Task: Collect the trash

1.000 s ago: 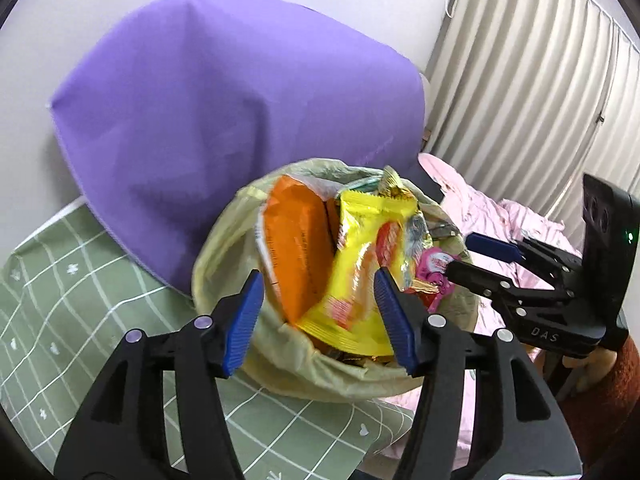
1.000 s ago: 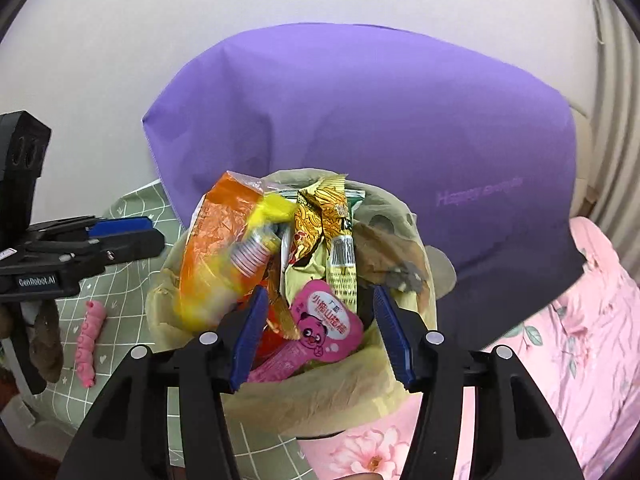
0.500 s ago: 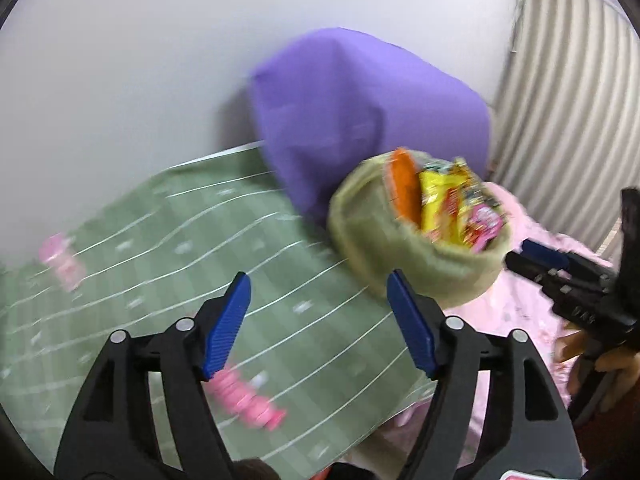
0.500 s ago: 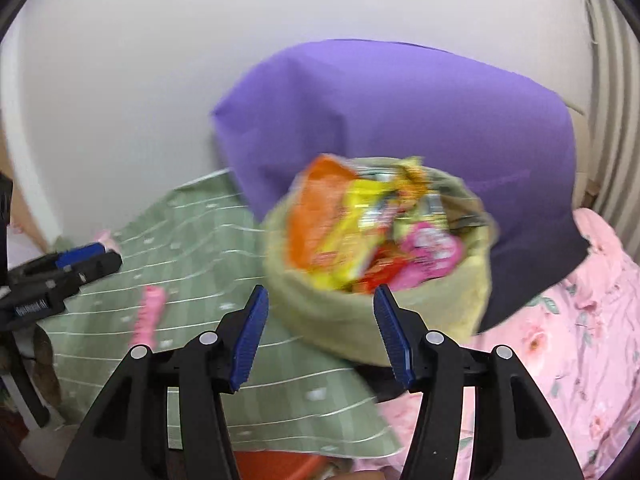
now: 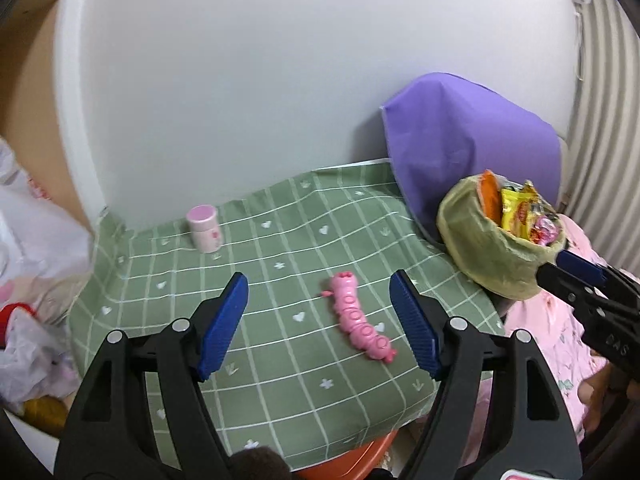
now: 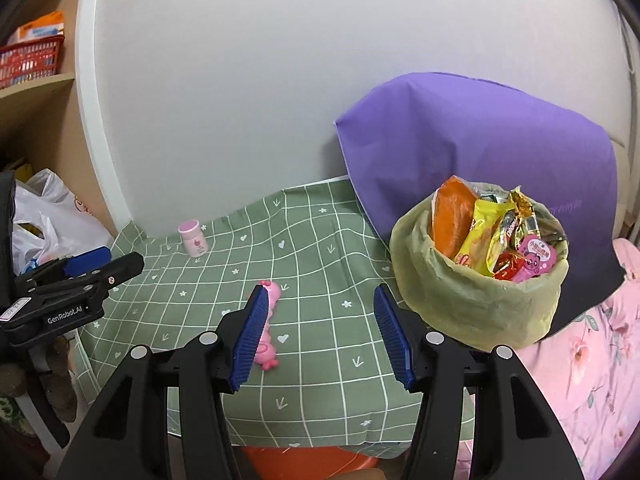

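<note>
A: Where's the trash?

B: Wrappers fill the green-lined bin point(image 6: 476, 300) at the bench's point(image 5: 280, 360) right edge; a pink caterpillar toy point(image 5: 360, 320) lies mid-cloth, a small pink bottle point(image 5: 204, 229) near the wall

A: Grippers?

B: Left gripper point(image 5: 320, 324) and right gripper point(image 6: 320, 340) both gape apart, holding nothing

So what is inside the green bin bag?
The green bin bag holds snack wrappers: an orange packet, a yellow packet and a pink wrapper. Whatever lies beneath them is covered.
</note>
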### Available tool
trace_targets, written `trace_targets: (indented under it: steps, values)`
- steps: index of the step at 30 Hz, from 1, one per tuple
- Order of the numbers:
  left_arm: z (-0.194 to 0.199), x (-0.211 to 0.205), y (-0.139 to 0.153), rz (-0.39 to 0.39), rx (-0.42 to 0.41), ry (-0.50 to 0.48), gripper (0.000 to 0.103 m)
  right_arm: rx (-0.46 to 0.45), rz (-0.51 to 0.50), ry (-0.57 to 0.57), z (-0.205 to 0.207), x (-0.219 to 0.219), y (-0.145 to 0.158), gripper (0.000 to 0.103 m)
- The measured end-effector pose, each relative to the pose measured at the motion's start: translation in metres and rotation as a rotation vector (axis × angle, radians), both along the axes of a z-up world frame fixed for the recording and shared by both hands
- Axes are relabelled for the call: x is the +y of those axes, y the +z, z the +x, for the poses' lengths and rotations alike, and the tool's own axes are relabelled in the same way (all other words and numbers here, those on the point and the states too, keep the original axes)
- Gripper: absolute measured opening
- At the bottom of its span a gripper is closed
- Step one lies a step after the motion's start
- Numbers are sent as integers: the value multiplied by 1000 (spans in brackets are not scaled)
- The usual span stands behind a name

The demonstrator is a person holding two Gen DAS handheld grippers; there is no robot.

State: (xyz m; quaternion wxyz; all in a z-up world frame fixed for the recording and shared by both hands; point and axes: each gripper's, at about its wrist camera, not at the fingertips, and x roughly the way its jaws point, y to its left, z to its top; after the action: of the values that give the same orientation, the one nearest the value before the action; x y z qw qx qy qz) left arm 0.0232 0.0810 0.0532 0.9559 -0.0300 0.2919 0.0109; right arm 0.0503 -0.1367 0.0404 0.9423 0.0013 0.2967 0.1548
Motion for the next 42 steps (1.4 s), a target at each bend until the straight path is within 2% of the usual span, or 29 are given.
trace_targets:
  steps: [13,42]
  values:
    - [-8,-10,0,26,-10,-31,70,-24,-18,-22,-13,2,3,52]
    - [-16,-23,9,23,-33,-65,70,-35,-4,-32,-19,-8,7,52]
